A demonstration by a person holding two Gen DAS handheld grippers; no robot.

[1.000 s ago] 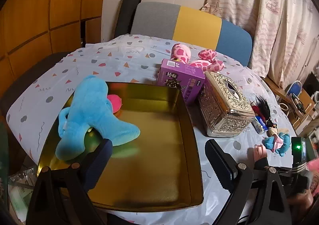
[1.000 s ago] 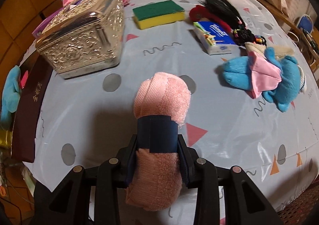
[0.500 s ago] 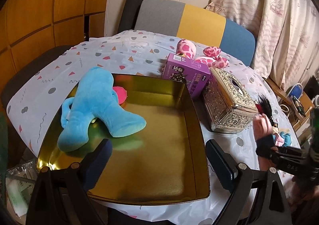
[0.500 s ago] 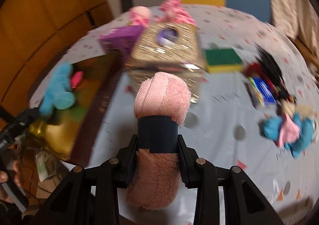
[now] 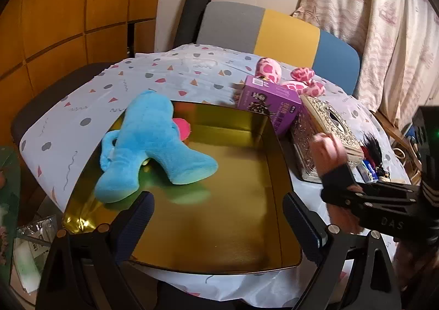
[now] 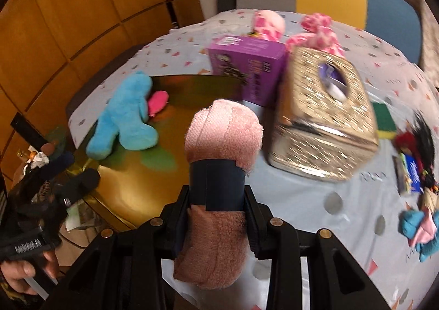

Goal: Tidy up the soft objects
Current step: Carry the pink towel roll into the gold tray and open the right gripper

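My right gripper (image 6: pixel 216 214) is shut on a rolled pink towel (image 6: pixel 223 134) with a dark band around it, held up in the air near the right edge of the gold tray (image 6: pixel 142 189). In the left wrist view the pink towel (image 5: pixel 326 150) and the right gripper (image 5: pixel 337 189) hang just right of the gold tray (image 5: pixel 241 222). A blue plush toy (image 5: pixel 145 148) lies in the tray's left part. My left gripper (image 5: pixel 216 222) stands open over the tray's near side, holding nothing.
A purple box (image 5: pixel 269 106), an ornate silver tissue box (image 5: pixel 323 131) and a pink spotted plush (image 5: pixel 290 76) sit right of and behind the tray. A green sponge (image 6: pixel 384 117), a small blue-and-pink plush (image 6: pixel 419 227) and hair items lie at the far right. A chair (image 5: pixel 274 32) stands behind the table.
The right gripper carried the pink towel up and leftward from over the tablecloth toward the gold tray, rolling as it went. The left gripper stayed put, open.
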